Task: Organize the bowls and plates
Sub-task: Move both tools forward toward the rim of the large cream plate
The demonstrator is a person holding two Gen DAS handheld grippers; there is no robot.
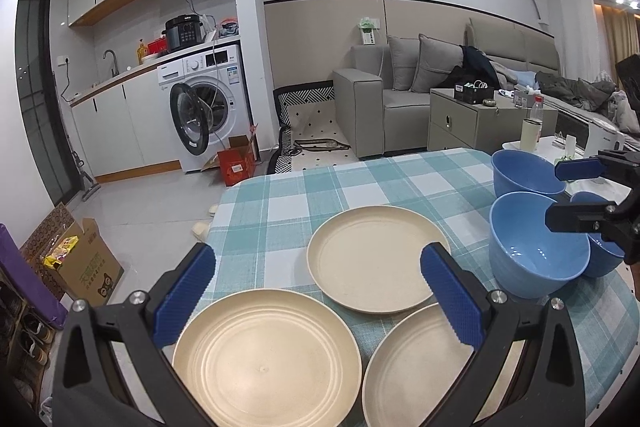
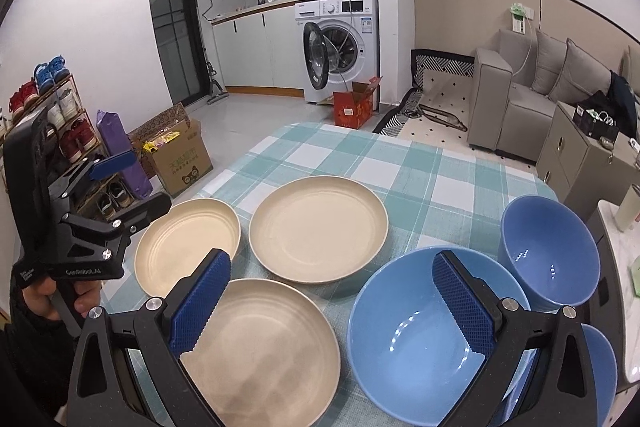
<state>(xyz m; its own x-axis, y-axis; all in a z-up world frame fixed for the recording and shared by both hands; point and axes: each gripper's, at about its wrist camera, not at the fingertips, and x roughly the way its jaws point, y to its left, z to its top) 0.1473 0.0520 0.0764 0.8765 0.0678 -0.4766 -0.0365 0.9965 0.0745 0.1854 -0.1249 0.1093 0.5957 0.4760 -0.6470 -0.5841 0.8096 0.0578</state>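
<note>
Table in teal-and-white checked cloth [image 2: 400, 163], three cream plates [image 2: 318, 229] and three blue bowls [image 2: 412, 339] on top.

On the left gripper [image 2: 132, 183], you can read "GenRobot.AI" in white on the black body, near the hand holding it; the smaller white text left of that is too tiny to read. The cardboard box [image 2: 180, 163] on the floor, just right of that gripper, has green print and a cat-face logo, chars unreadable. Labels on the washing machine [image 2: 340, 47] are too small too.
</note>
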